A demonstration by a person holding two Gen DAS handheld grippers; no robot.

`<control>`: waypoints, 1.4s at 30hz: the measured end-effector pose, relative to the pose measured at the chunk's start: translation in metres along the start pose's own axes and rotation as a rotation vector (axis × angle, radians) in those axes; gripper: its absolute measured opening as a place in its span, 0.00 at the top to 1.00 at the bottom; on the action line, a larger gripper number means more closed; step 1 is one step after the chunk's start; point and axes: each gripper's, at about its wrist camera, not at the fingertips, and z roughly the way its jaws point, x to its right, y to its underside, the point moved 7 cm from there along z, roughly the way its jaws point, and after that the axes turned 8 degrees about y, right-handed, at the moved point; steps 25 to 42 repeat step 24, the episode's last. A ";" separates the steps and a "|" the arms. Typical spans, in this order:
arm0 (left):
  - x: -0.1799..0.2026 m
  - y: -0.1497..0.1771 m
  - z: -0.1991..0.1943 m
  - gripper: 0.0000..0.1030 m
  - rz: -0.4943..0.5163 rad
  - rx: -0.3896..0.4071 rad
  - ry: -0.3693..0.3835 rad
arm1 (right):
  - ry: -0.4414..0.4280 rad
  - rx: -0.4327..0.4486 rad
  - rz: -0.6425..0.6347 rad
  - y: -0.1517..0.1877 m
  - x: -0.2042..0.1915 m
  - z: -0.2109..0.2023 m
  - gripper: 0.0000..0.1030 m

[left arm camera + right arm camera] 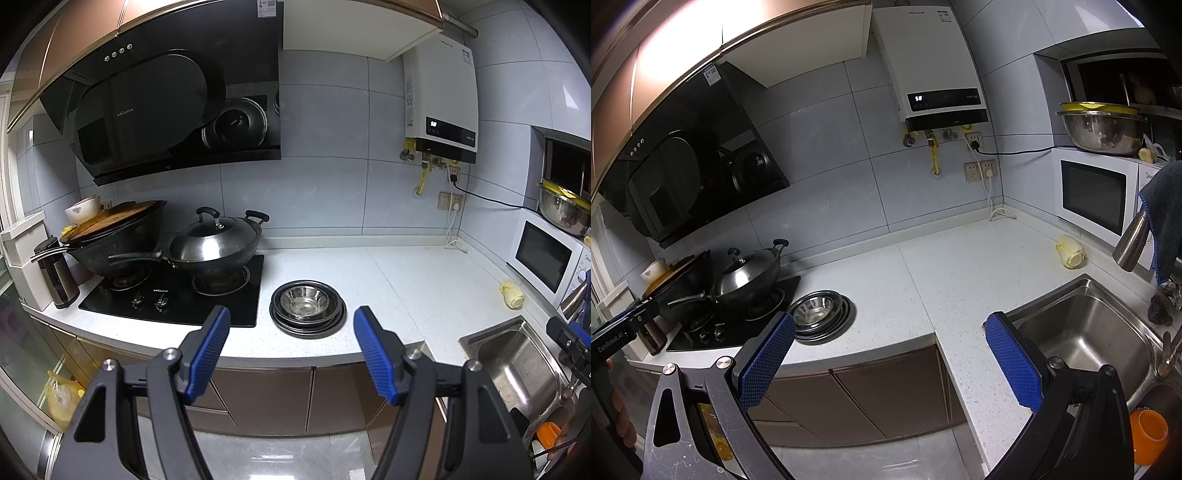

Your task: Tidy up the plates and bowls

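Grippers (pixel 291 352) (pixel 890 360) level, jaws wide, empty.

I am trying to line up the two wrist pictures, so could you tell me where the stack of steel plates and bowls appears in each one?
Left wrist: the stack of steel plates and bowls sits at lower centre on the countertop, just right of the hob, between the open left gripper's fingers.
Right wrist: the stack sits lower left, above the right gripper's left finger.
Shared landmark: the lidded wok.

A bowl (pixel 304 302) sits in stacked plates (pixel 308 326) on the counter (pixel 399 280), right of the stove (pixel 173 295).
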 end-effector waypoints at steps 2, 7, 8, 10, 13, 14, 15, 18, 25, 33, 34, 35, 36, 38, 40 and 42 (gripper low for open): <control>0.000 0.000 0.000 0.34 -0.001 0.001 0.003 | 0.000 0.000 0.001 0.000 0.000 0.000 0.01; 0.000 0.000 0.001 0.34 -0.001 -0.003 0.003 | -0.002 -0.001 0.001 0.001 0.000 0.000 0.01; 0.000 0.001 0.001 0.34 -0.002 -0.004 0.005 | -0.002 -0.002 0.001 0.001 0.000 0.001 0.01; -0.002 0.002 0.003 0.34 -0.006 -0.009 0.016 | -0.002 -0.004 0.000 0.001 0.000 0.001 0.01; -0.002 0.002 0.004 0.34 0.004 -0.005 0.015 | 0.000 -0.008 0.001 0.002 0.000 0.003 0.01; -0.002 0.003 0.004 0.34 0.013 -0.006 0.012 | 0.000 -0.010 0.003 0.003 0.000 0.004 0.01; -0.002 0.004 0.005 0.34 0.018 -0.006 0.013 | 0.000 -0.012 0.004 0.003 0.001 0.005 0.01; -0.002 0.004 0.004 0.34 0.026 0.001 0.004 | 0.000 -0.013 0.004 0.003 0.001 0.006 0.01; 0.000 0.001 0.000 0.34 0.048 0.033 0.004 | 0.003 -0.012 0.009 0.002 0.003 0.008 0.01; 0.000 0.001 0.000 0.34 0.048 0.033 0.004 | 0.003 -0.012 0.009 0.002 0.003 0.008 0.01; 0.000 0.001 0.000 0.34 0.048 0.033 0.004 | 0.003 -0.012 0.009 0.002 0.003 0.008 0.01; 0.000 0.001 0.000 0.34 0.048 0.033 0.004 | 0.003 -0.012 0.009 0.002 0.003 0.008 0.01; 0.000 0.001 0.000 0.34 0.048 0.033 0.004 | 0.003 -0.012 0.009 0.002 0.003 0.008 0.01; 0.000 0.001 0.000 0.34 0.048 0.033 0.004 | 0.003 -0.012 0.009 0.002 0.003 0.008 0.01; 0.000 0.001 0.000 0.34 0.048 0.033 0.004 | 0.003 -0.012 0.009 0.002 0.003 0.008 0.01; 0.000 0.001 0.000 0.34 0.048 0.033 0.004 | 0.003 -0.012 0.009 0.002 0.003 0.008 0.01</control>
